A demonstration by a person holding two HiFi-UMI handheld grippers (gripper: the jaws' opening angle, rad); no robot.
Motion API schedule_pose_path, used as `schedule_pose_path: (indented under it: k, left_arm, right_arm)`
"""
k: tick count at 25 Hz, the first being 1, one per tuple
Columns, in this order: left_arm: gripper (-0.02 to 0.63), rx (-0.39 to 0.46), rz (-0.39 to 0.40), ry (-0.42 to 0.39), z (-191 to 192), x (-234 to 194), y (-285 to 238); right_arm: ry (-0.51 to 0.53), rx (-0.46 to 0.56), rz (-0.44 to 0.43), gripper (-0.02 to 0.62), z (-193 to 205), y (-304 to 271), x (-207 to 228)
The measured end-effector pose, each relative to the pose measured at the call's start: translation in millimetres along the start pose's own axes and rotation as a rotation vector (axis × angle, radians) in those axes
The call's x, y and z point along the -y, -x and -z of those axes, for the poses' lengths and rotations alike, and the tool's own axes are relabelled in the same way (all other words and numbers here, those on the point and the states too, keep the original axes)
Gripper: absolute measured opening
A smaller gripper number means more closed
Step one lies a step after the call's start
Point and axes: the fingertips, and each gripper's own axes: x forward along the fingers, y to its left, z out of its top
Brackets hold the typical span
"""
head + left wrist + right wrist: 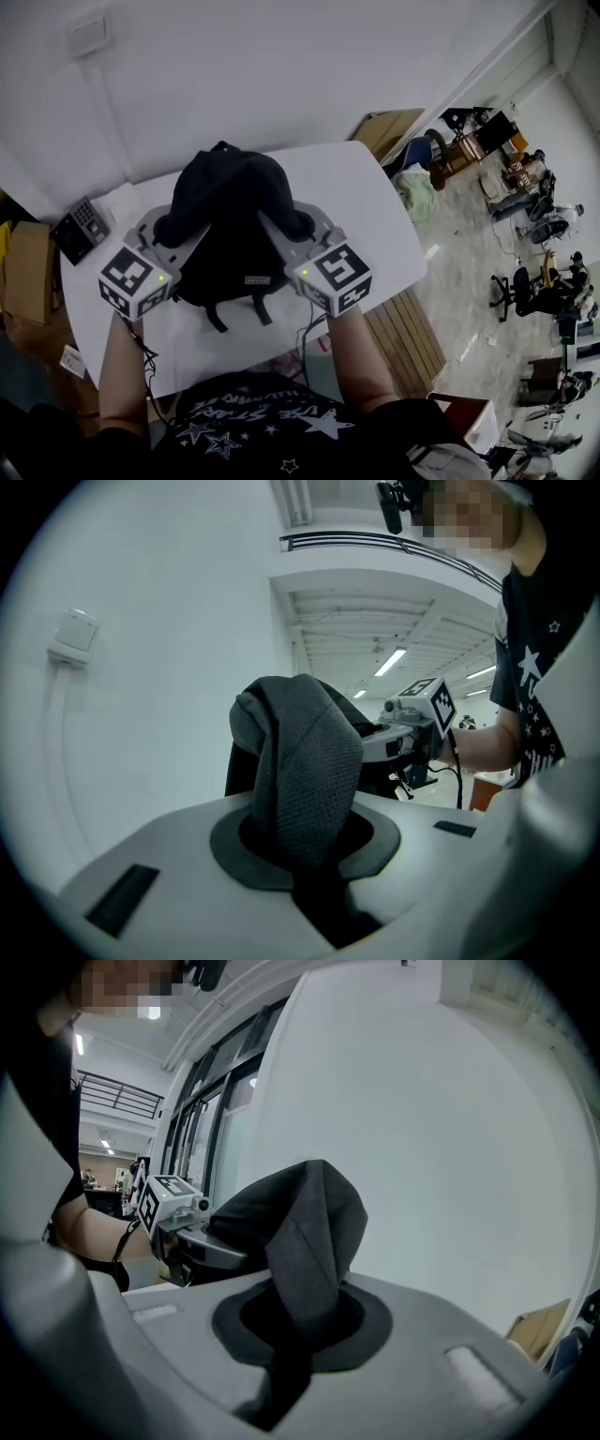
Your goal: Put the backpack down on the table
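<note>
A black backpack (230,230) stands over the white table (366,202) in the head view, its lower straps trailing toward the near edge. My left gripper (161,232) is shut on the backpack's left shoulder strap (300,771), which bulges up between the jaws. On the other side my right gripper (298,228) is shut on the right shoulder strap (305,1241). Each gripper view shows the other gripper across the bag: the right gripper (412,726) and the left gripper (173,1215). Whether the bag's bottom rests on the table is hidden.
A dark keypad device (82,225) lies at the table's left corner beside white paper. Cardboard boxes (26,272) stand left of the table, and a wooden slatted piece (408,333) sits on the floor at its right. A white wall (234,66) runs close behind the table.
</note>
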Motion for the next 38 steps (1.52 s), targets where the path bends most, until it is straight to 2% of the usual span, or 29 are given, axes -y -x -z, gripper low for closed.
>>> schedule_pose_path:
  k: [4, 9, 12, 14, 17, 20, 21, 22, 25, 26, 31, 34, 38]
  left_arm:
    - [0.055, 0.010, -0.027, -0.037, 4, -1, -2]
    - [0.055, 0.029, -0.022, 0.000, 5, -1, -3]
    - [0.055, 0.033, -0.029, -0.006, 6, 0, -4]
    - [0.057, 0.032, -0.035, -0.012, 6, 1, -4]
    - [0.060, 0.024, -0.046, -0.014, 6, 1, -3]
    - [0.112, 0.012, -0.082, 0.005, 8, -4, -1]
    - [0.137, 0.006, -0.098, 0.014, 10, -5, 0]
    - [0.203, -0.002, -0.116, 0.024, 12, -7, 1]
    - [0.375, -0.017, -0.175, 0.040, 17, -9, 7]
    - [0.401, -0.022, -0.191, 0.039, 17, -8, 9]
    - [0.413, -0.013, -0.255, 0.064, 17, 3, 23]
    - [0.413, -0.022, -0.297, 0.077, 18, 9, 33]
    - [0.413, -0.037, -0.365, 0.069, 12, 27, 39]
  right_arm:
    - [0.013, 0.031, 0.023, 0.026, 3, -1, -1]
    - [0.015, 0.053, 0.024, 0.028, 5, 1, 2]
    - [0.012, 0.055, -0.010, 0.042, 5, 1, -1]
    - [0.015, 0.037, -0.048, 0.128, 9, 2, -7]
    - [0.022, 0.006, -0.068, 0.213, 17, 1, -12]
    - [0.012, -0.010, -0.073, 0.392, 21, 0, -16]
    - [0.009, -0.015, -0.072, 0.410, 22, 1, -17]
    - [0.006, -0.020, -0.069, 0.422, 23, 2, -17]
    - [-0.002, -0.025, -0.042, 0.440, 27, 11, -12]
    - [-0.005, -0.014, -0.031, 0.443, 26, 15, -10]
    - [-0.049, 0.029, 0.034, 0.445, 25, 39, 1]
    - [-0.041, 0.014, 0.029, 0.445, 31, 55, -1]
    - [-0.037, 0.060, 0.029, 0.445, 27, 87, 1]
